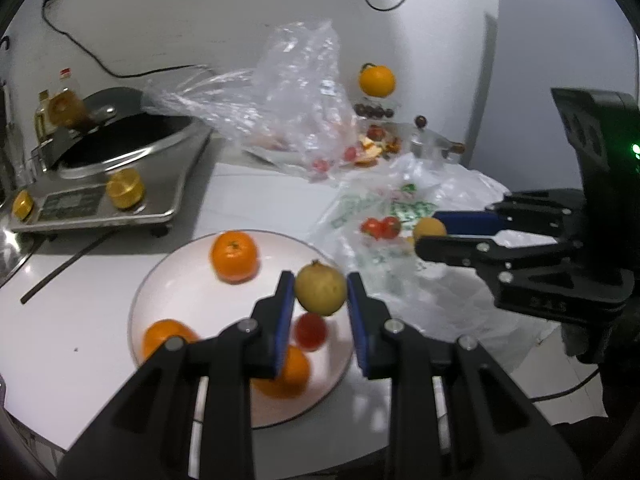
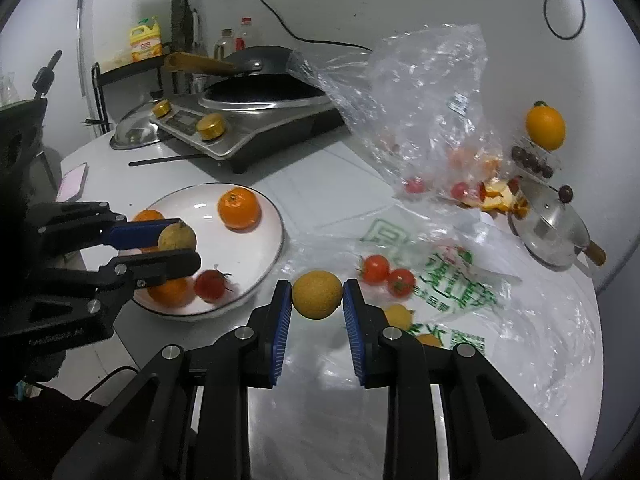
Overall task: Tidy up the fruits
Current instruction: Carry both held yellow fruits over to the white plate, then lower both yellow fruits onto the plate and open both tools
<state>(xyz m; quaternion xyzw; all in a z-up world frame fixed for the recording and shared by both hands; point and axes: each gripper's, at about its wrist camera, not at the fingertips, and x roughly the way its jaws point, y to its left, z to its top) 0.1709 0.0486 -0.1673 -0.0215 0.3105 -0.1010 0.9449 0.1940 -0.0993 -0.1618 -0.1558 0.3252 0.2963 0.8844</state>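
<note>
My left gripper (image 1: pixel 320 280) is shut on a yellow-green fruit (image 1: pixel 320 289) and holds it above the white plate (image 1: pixel 180 280). On the plate lie three oranges, one at the back (image 1: pixel 234 256), and a red tomato (image 1: pixel 310 330). My right gripper (image 2: pixel 317 288) is shut on a rounder yellow-orange fruit (image 2: pixel 317 295), just right of the plate (image 2: pixel 256 248) and above the table. Two tomatoes (image 2: pixel 376 268) and small yellow fruits (image 2: pixel 398 316) rest on a printed plastic bag (image 2: pixel 448 280). In the right wrist view the left gripper (image 2: pixel 180 244) hovers over the plate's near left side.
An induction cooker (image 2: pixel 248 120) with a dark wok stands behind the plate, with a black chopstick (image 2: pixel 168 159) in front of it. A crumpled clear bag (image 2: pixel 420 100) holds more fruit and peel. At the right are a steel pot lid (image 2: pixel 548 232) and a raised orange (image 2: pixel 546 127).
</note>
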